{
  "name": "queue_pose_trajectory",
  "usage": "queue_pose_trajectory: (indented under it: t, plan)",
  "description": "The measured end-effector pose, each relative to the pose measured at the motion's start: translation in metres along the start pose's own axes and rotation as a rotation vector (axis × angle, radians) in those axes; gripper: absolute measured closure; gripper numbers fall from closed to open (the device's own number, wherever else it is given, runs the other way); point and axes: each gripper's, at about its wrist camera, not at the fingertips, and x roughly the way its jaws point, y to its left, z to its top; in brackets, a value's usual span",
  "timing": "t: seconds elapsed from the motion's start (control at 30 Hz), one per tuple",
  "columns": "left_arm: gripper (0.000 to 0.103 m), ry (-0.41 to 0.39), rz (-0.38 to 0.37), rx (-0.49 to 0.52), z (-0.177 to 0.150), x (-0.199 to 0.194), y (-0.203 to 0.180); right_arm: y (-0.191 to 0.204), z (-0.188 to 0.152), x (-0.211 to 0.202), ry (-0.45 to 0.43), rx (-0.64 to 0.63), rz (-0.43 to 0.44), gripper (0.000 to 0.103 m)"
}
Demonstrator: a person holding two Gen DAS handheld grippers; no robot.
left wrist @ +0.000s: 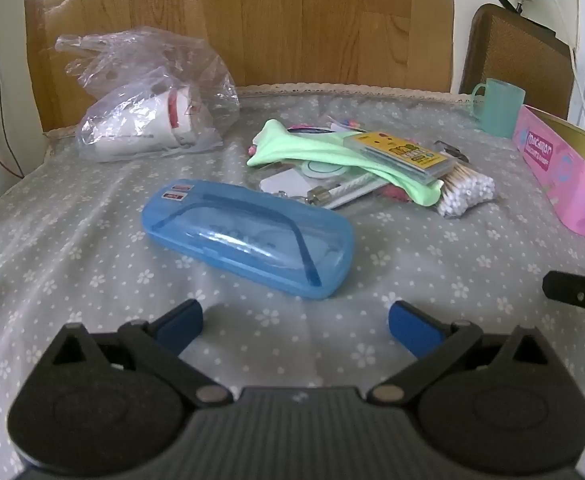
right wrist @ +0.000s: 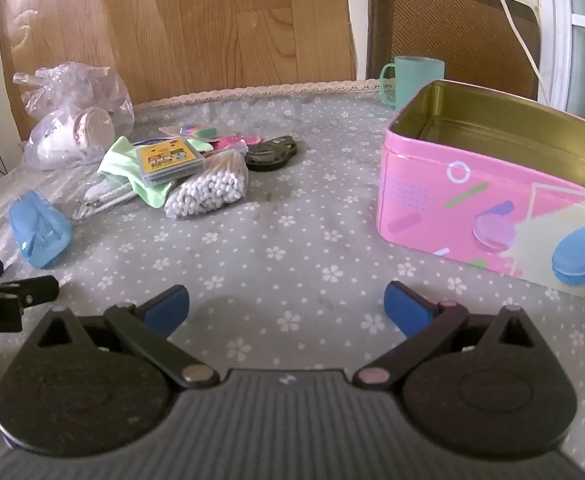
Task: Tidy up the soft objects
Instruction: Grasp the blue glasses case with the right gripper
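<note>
A light green cloth lies in a pile of small items mid-table, under a clear box of yellow cards and beside a bag of cotton swabs. A translucent blue case rests nearer, just beyond my left gripper, which is open and empty above the flowered tablecloth. My right gripper is open too, with nothing between its fingers. An open pink tin with a gold inside stands at the right, empty as far as I can see.
A crumpled clear plastic bag holding a white item sits at the back left. A teal cup stands at the back edge by a chair back. A black key fob lies behind the swabs. A wooden panel backs the table.
</note>
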Motion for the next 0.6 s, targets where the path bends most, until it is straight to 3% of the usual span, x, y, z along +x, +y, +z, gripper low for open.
queue_pose_trajectory:
  t: [0.2, 0.3, 0.37, 0.4, 0.43, 0.5, 0.6]
  plan:
    - [0.000, 0.018, -0.045, 0.031, -0.004, -0.006, 0.011, -0.005, -0.001, -0.003, -0.008, 0.010, 0.006, 0.000]
    - [0.000, 0.033, -0.029, 0.040, -0.005, -0.013, 0.032, -0.006, -0.002, -0.006, -0.010, 0.006, 0.002, 0.000]
    - [0.000, -0.063, 0.020, 0.001, -0.011, -0.029, 0.051, -0.003, -0.003, -0.007, -0.004, -0.017, -0.013, 0.000]
    - [0.000, -0.104, 0.042, -0.019, -0.012, -0.033, 0.060, 0.000, -0.003, -0.009, -0.005, -0.031, -0.018, 0.006]
    - [0.000, -0.162, 0.076, -0.045, -0.012, -0.038, 0.073, 0.007, 0.000, -0.011, -0.007, -0.032, 0.003, 0.015]
    - [0.000, -0.246, 0.139, -0.075, -0.012, -0.042, 0.090, 0.019, 0.002, -0.018, -0.044, -0.067, 0.098, 0.022]
    - [0.000, -0.263, 0.167, -0.134, -0.010, -0.037, 0.107, 0.058, 0.015, -0.023, -0.077, -0.170, 0.265, 0.025]
